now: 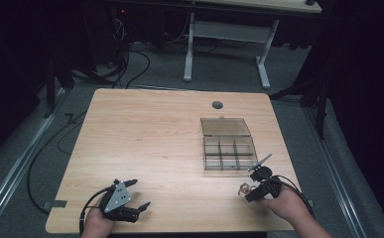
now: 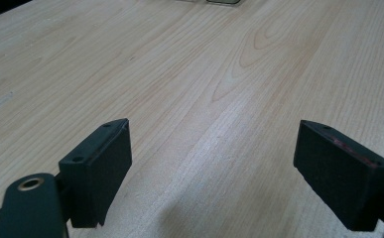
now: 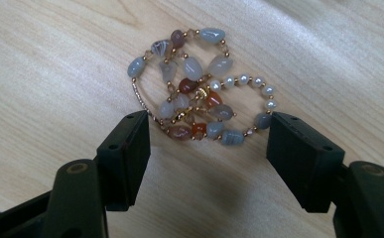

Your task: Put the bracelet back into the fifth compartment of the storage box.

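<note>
Right gripper (image 3: 207, 131) spread wide around the beaded bracelet (image 3: 199, 91) lying on the table (image 1: 145, 134) just before the compartment box (image 1: 229, 151); left gripper (image 2: 212, 163) wide, holding nothing.

The wooden table (image 1: 145, 144) is the reference: light grain, rounded corners, a round grey cable port (image 1: 217, 104) near its far edge. Grey carpet floor (image 1: 164, 69) surrounds it. Beyond the far edge stands a second desk (image 1: 259, 5) on white legs (image 1: 189, 49). Black cables (image 1: 125, 64) trail behind the table's far left corner. The room's edges are dark.
</note>
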Demonstrator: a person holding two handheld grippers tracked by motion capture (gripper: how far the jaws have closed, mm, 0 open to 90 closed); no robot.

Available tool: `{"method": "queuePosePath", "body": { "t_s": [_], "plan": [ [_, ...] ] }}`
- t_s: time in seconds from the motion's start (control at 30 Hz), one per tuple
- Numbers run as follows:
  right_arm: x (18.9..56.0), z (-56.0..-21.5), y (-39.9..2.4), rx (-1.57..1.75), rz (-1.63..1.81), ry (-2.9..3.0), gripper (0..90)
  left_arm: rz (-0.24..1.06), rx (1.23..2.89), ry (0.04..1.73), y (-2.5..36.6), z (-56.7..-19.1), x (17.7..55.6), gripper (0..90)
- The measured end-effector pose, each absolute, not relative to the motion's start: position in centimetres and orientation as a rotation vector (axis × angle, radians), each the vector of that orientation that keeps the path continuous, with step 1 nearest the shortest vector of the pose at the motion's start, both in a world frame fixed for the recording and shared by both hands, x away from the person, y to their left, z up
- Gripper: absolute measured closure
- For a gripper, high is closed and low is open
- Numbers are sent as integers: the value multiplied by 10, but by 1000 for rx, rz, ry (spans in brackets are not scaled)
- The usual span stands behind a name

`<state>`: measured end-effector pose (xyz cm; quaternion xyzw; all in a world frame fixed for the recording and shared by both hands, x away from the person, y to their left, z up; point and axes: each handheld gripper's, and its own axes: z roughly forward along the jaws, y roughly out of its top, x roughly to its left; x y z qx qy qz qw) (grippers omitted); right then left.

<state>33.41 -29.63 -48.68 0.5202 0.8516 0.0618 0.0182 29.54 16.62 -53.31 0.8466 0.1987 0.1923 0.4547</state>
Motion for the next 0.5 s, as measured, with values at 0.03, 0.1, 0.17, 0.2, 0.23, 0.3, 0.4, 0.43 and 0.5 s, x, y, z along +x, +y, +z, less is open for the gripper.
{"method": "queuePosePath", "body": {
  "t_s": [0.03, 0.1, 0.17, 0.2, 0.23, 0.3, 0.4, 0.43, 0.5],
  "plan": [
    [335, -487, -296, 1613, 190, 2644, 338, 475, 2086, 489, 166, -533, 295, 157],
    [336, -487, -295, 1625, 201, 2637, 335, 476, 2085, 488, 166, -533, 295, 157],
    [337, -487, -294, 1622, 196, 2633, 333, 476, 2085, 488, 166, -533, 295, 158],
    [338, -488, -293, 1623, 201, 2633, 331, 475, 2086, 488, 166, -533, 295, 158],
    [340, -489, -292, 1628, 191, 2624, 324, 475, 2086, 488, 166, -533, 295, 158],
    [342, -491, -290, 1626, 178, 2628, 316, 473, 2086, 489, 166, -533, 295, 158],
    [343, -492, -286, 1580, 148, 2623, 350, 471, 2088, 489, 166, -533, 296, 158],
    [343, -492, -286, 1580, 148, 2623, 350, 471, 2088, 489, 166, -533, 296, 158],
    [342, -491, -284, 1556, 151, 2639, 421, 470, 2091, 486, 166, -533, 295, 158]
  ]
}}
